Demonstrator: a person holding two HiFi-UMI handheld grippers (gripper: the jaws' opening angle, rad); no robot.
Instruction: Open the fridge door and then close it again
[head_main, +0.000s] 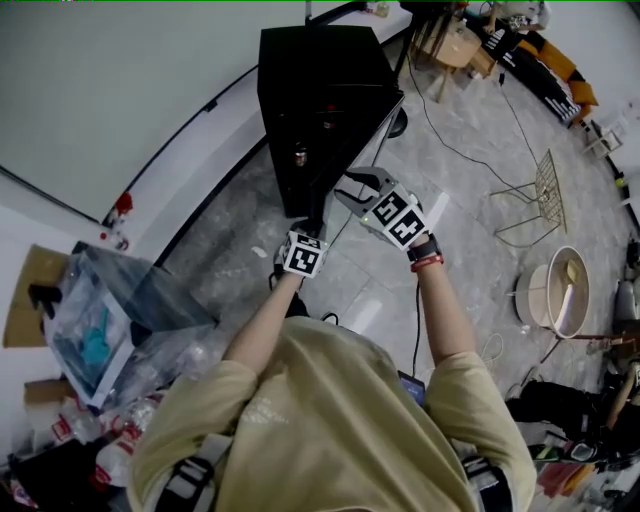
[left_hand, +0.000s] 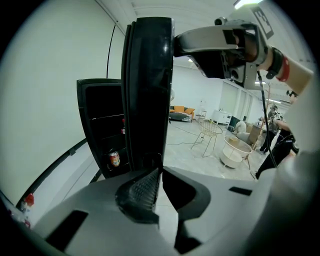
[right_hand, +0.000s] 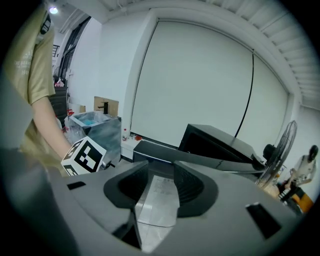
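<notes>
The black mini fridge (head_main: 320, 90) stands against the wall with its door (head_main: 372, 130) swung out towards me. Inside, a can (left_hand: 114, 158) sits on a shelf. In the left gripper view the door (left_hand: 150, 90) shows edge-on as a tall black slab, and my left gripper (left_hand: 160, 182) is shut on its lower free edge. In the head view that left gripper (head_main: 312, 232) sits at the door's outer end. My right gripper (head_main: 358, 183) hovers by the door's top edge. In its own view the right gripper (right_hand: 161, 187) is open, with only floor between the pads.
A wire chair (head_main: 545, 195) and a round white tub (head_main: 555, 290) stand on the tiled floor to the right. A clear plastic box (head_main: 120, 310) and bags lie at my left by the wall. A cable (head_main: 450, 140) runs across the floor behind the fridge.
</notes>
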